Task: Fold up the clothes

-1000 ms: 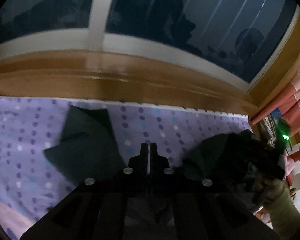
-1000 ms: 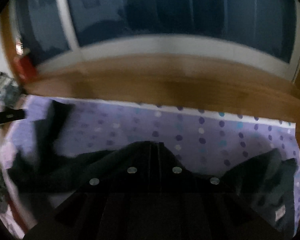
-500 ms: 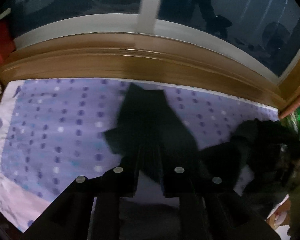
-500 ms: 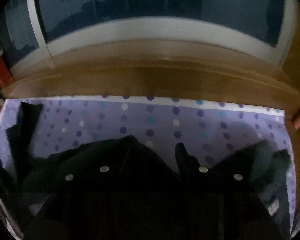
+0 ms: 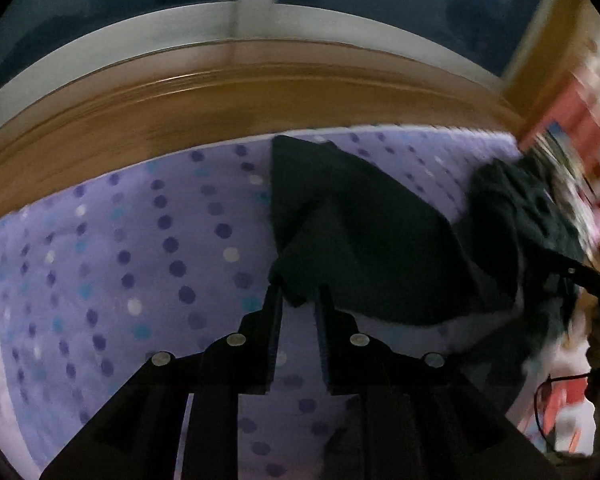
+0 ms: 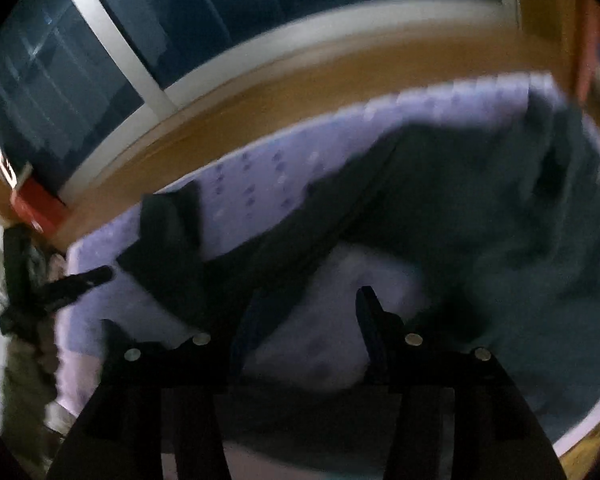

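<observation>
Left wrist view: the left gripper [image 5: 298,300] is seen with its two fingers parted by a narrow gap, and a corner of a dark garment [image 5: 360,236] hangs down into that gap at the fingertips; whether the cloth is pinched or only lies between them cannot be told. From the tips the garment spreads away toward 12 and 2 o'clock, lying across a purple polka-dot bedsheet [image 5: 140,260]. A second bunched mass of the dark cloth [image 5: 516,212] is seen at 3 o'clock, near the sheet's right edge, where the other tool's black bar [image 5: 580,274] crosses in front of it. A wooden ledge [image 5: 180,112] runs behind the sheet from 9 to 1 o'clock, with a dark window [image 5: 100,0] above it.

Right wrist view: the right gripper [image 6: 308,304] is shown with its fingers spread wide apart and nothing between them but pale sheet [image 6: 332,280]. The dark garment [image 6: 480,220] is draped in a blurred band from 10 o'clock, beyond the left finger, across to a large mass filling 2 to 4 o'clock, just beside and beyond the right finger. The left gripper [image 6: 96,276] is visible at 9 o'clock, its tip near a folded corner of the garment. The wooden ledge [image 6: 340,80] and window [image 6: 220,12] are seen tilted across the top.
</observation>
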